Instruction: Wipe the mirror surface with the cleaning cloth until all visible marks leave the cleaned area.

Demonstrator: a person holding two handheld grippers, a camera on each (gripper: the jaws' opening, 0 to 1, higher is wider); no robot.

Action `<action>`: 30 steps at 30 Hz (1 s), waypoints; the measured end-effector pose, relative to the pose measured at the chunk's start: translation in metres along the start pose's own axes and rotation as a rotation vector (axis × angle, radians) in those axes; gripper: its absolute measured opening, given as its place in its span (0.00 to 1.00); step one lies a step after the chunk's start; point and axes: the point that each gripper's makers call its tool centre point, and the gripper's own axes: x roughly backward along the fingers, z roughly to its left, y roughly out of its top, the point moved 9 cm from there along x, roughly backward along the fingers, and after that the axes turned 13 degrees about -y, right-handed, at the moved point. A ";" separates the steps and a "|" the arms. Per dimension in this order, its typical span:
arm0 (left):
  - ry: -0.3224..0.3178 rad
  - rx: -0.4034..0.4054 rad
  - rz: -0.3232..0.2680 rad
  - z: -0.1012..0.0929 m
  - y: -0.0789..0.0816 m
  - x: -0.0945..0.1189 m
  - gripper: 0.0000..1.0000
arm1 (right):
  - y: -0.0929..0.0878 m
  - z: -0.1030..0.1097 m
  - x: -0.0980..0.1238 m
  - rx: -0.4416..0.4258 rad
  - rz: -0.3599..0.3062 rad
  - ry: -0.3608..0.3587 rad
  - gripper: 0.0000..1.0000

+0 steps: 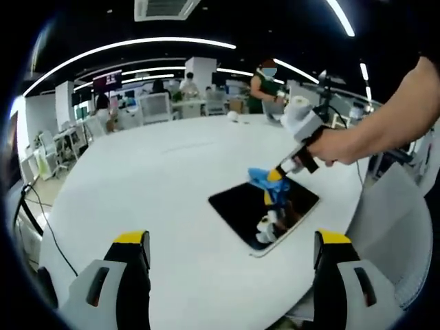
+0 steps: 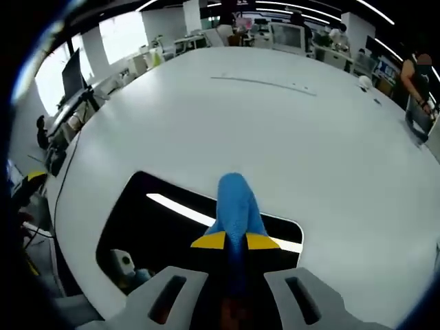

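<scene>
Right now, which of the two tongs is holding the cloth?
The right tongs, shut on the blue cloth over the mirror. The left tongs are open, holding nothing, back from the mirror.

The mirror (image 2: 172, 227) is glossy glass, dark and smooth, giving back ceiling lights as sharp bright strips, with a thin pale rim that looks like plastic. The cloth (image 2: 234, 206) is soft blue fabric, matt and slightly fuzzy, bunched between the yellow-tipped jaws of the right gripper (image 2: 234, 242), whose grey body looks like smooth moulded plastic; the left gripper (image 1: 230, 254) has the same grey plastic shells, black inner faces and yellow tips. The surface (image 1: 151, 179) is a smooth white top with a faint satin sheen and no visible grain.
</scene>
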 end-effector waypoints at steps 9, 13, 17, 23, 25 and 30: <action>0.005 0.005 -0.005 0.003 -0.002 0.014 1.00 | 0.012 0.034 -0.001 0.035 -0.003 0.030 0.03; 0.009 0.003 -0.002 0.006 -0.002 0.022 1.00 | 0.019 0.047 -0.002 0.041 0.003 0.038 0.03; 0.036 0.021 -0.040 0.012 0.001 0.031 1.00 | 0.025 0.057 -0.006 0.074 0.009 0.037 0.03; 0.059 0.044 -0.054 0.016 -0.002 0.043 1.00 | 0.035 0.076 -0.014 0.096 0.017 0.066 0.03; 0.065 0.048 -0.057 0.016 -0.003 0.047 1.00 | 0.036 0.082 -0.009 0.098 0.011 0.069 0.03; 0.070 0.060 -0.059 0.016 -0.004 0.051 1.00 | 0.046 0.096 -0.017 0.114 0.010 0.082 0.03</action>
